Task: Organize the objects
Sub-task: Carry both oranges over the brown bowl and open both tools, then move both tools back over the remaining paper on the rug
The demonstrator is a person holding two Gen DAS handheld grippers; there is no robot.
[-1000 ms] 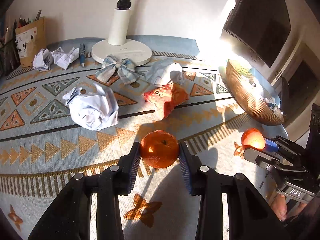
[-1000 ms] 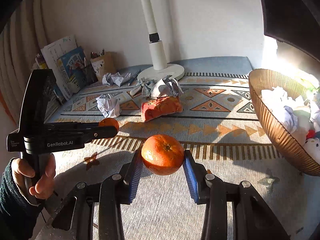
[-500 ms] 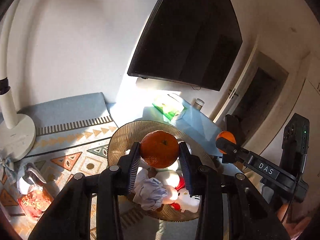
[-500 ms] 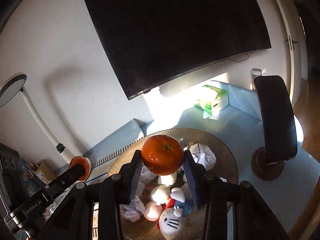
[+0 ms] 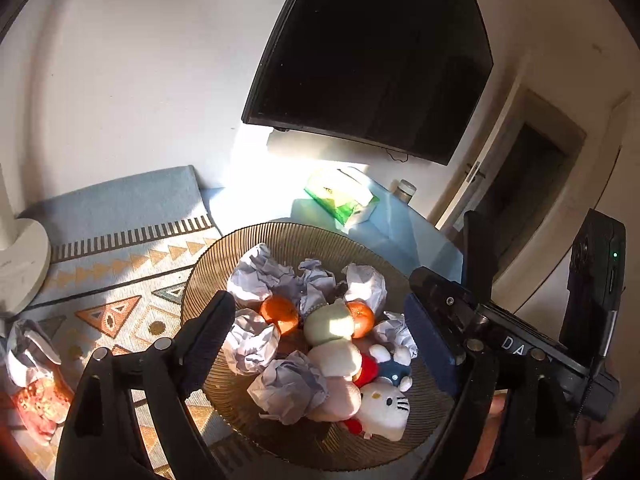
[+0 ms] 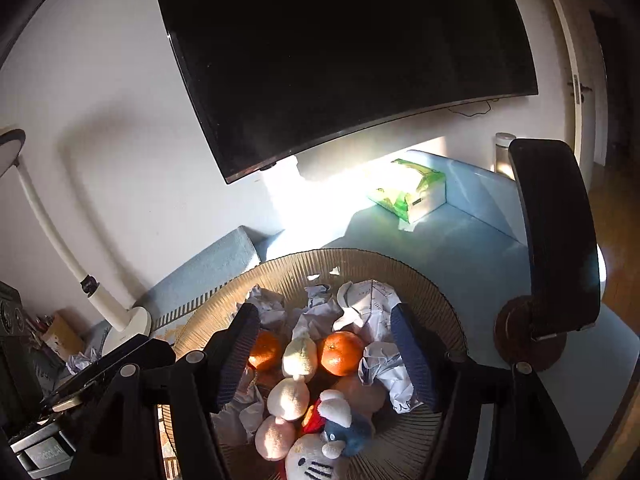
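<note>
A ribbed amber glass bowl [image 5: 280, 240] [image 6: 432, 284] sits below both grippers. It holds two oranges, one on the left [image 5: 279, 313] [image 6: 264, 351] and one on the right [image 5: 362, 319] [image 6: 342, 347], among crumpled paper balls [image 5: 288, 386] [image 6: 376, 304] and plush toys [image 5: 382, 406] [image 6: 312, 460]. My left gripper [image 5: 320, 344] is open and empty above the bowl. My right gripper [image 6: 326, 354] is open and empty above the bowl too. The right gripper's body shows in the left wrist view [image 5: 472, 316].
A patterned mat [image 5: 120, 288] lies left of the bowl with an orange snack packet [image 5: 40, 400] and crumpled paper [image 5: 24, 344]. A white lamp base [image 5: 20, 264] [image 6: 128, 326] stands at the left. A green tissue box [image 5: 340, 200] [image 6: 412, 196] and a chair back [image 6: 556, 240] are behind and to the right.
Both grippers carried an orange from the mat to above the bowl, then opened. The two oranges now lie in the bowl among the paper and toys.
</note>
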